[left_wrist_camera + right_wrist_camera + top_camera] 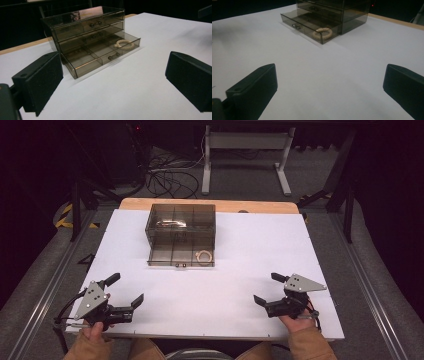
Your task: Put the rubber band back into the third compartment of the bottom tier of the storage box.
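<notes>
A smoky clear plastic drawer box [181, 225] [85, 27] [342, 10] stands at the back middle of the white table [250, 245]. Its bottom drawer [181, 254] [100, 53] [309, 23] is pulled out toward me, and a cream ring-shaped bracelet [204, 256] [123, 43] [322, 33] lies in the drawer's right compartment. My left gripper [127, 290] [112, 85] rests open near the front left edge. My right gripper [266, 287] [329, 92] is open near the front right edge. Both are well short of the box with nothing between their jaws.
The table has a wooden back edge [210, 205]. Beyond it on the floor are cables [170, 177] and a white stand's legs [245, 155]. Dark tripod legs [80, 205] stand at the left and right of the table.
</notes>
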Tool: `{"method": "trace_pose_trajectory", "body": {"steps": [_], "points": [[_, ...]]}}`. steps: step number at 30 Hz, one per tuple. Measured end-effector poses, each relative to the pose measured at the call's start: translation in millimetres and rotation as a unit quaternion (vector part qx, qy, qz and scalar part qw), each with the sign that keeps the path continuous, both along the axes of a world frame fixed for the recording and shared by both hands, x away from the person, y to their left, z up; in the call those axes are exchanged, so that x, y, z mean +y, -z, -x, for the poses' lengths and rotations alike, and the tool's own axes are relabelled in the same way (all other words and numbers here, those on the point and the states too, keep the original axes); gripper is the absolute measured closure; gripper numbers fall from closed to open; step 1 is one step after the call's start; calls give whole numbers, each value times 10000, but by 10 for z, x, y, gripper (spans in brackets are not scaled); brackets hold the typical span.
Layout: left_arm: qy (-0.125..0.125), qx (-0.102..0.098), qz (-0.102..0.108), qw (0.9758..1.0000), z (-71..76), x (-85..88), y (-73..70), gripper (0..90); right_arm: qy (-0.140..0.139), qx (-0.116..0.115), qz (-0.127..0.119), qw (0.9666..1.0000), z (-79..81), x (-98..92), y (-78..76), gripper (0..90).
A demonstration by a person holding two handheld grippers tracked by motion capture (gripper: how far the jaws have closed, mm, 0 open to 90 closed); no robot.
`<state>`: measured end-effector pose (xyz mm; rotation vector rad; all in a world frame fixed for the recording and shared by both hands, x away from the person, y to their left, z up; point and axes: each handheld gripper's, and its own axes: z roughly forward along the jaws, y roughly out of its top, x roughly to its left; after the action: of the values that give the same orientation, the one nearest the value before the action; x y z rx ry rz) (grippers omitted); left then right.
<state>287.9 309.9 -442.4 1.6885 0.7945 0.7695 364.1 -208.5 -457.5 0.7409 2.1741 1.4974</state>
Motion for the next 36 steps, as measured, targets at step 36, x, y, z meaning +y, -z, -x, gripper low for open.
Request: {"method": "trace_pose_trajectory", "body": {"steps": [36], "points": [[-94,-40,-67,9999,-31,-5,53,18,44,140,98,9998,13,33,165,0]]}}
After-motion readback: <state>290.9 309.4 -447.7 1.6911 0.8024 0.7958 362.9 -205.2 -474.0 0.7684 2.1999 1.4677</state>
